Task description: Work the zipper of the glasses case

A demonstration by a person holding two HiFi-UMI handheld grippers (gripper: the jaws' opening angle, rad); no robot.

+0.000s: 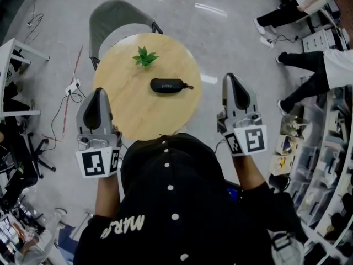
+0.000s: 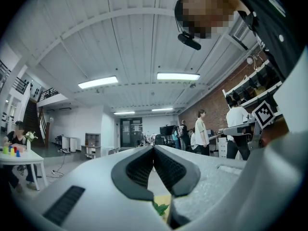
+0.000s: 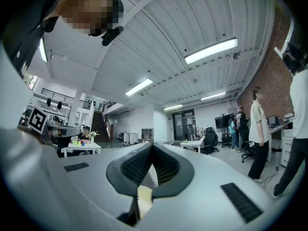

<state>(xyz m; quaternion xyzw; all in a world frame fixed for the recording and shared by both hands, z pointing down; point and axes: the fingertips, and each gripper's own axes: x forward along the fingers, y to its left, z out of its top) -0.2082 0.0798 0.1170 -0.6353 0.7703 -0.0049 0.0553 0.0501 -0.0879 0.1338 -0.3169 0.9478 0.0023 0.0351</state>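
left gripper (image 1: 99, 93): jaws pressed together, empty, 8 o'clock of the round table (image 1: 132, 115) | right gripper (image 1: 230, 79): same deal, 3 o'clock | glasses case (image 1: 168, 85): I see it mid-table, untouched

Behind the left claw (image 1: 99, 91), the person's dark shirt (image 1: 165, 225) bears pale upside-down letters, seemingly "MAR". The glasses case (image 1: 167, 85), ahead of it and of the right claw (image 1: 230, 78), carries print too small to read.
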